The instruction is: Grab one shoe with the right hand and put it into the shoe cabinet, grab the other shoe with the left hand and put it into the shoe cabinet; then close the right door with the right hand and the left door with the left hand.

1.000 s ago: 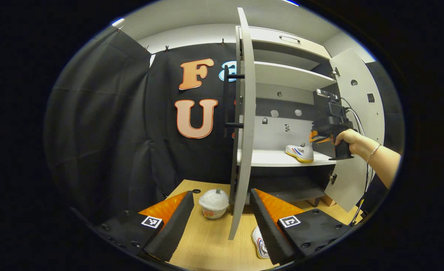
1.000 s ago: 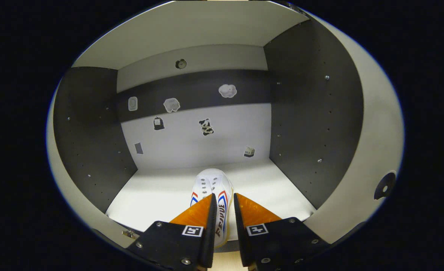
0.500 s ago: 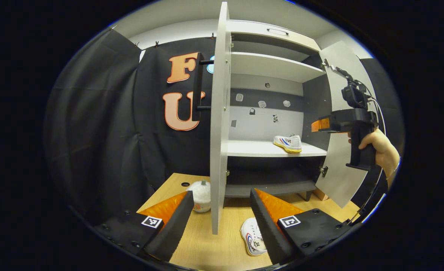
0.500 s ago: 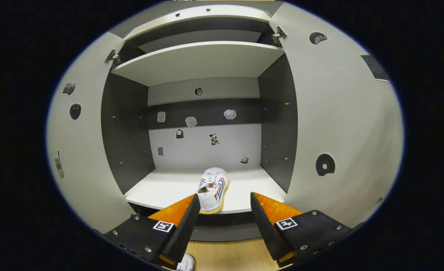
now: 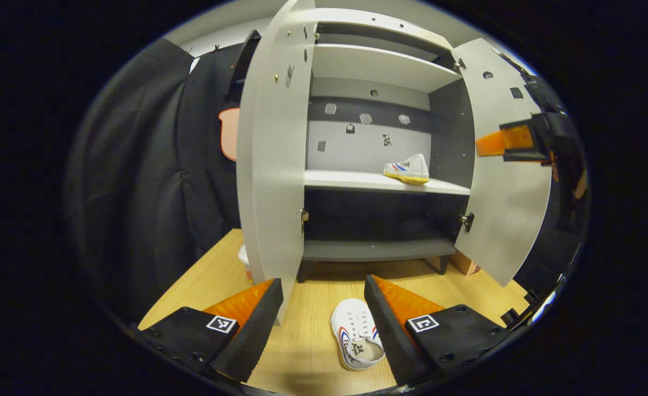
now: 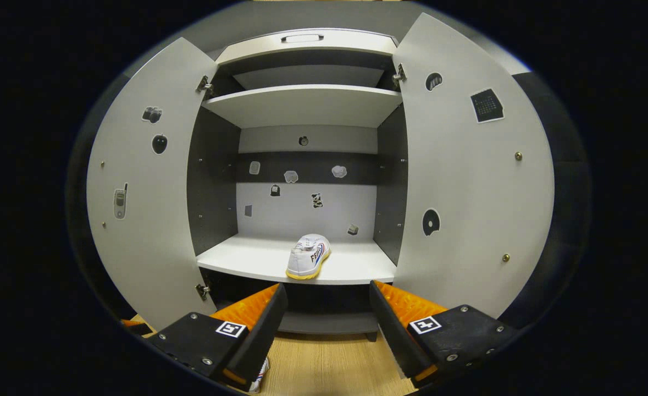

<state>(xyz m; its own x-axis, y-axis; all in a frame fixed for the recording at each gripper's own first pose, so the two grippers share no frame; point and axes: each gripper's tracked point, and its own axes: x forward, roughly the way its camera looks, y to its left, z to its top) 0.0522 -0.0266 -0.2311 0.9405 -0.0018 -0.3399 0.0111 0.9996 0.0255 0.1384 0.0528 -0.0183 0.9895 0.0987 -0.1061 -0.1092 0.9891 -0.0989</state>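
Second shoe [image 5: 356, 337] on floor before cabinet [image 5: 378, 181], toe toward it, just ahead between fingers of open, empty left tool [image 5: 324, 324]; right tool [image 6: 324, 330] open, farther off.

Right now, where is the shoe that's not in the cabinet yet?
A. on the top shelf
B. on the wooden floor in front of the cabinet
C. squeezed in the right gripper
B: the second shoe lies on the wooden floor between the open left gripper's fingers, untouched.

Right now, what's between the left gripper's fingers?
In the left gripper view, the left gripper is open, with the shoe on the floor and bare wooden floor between its fingers.
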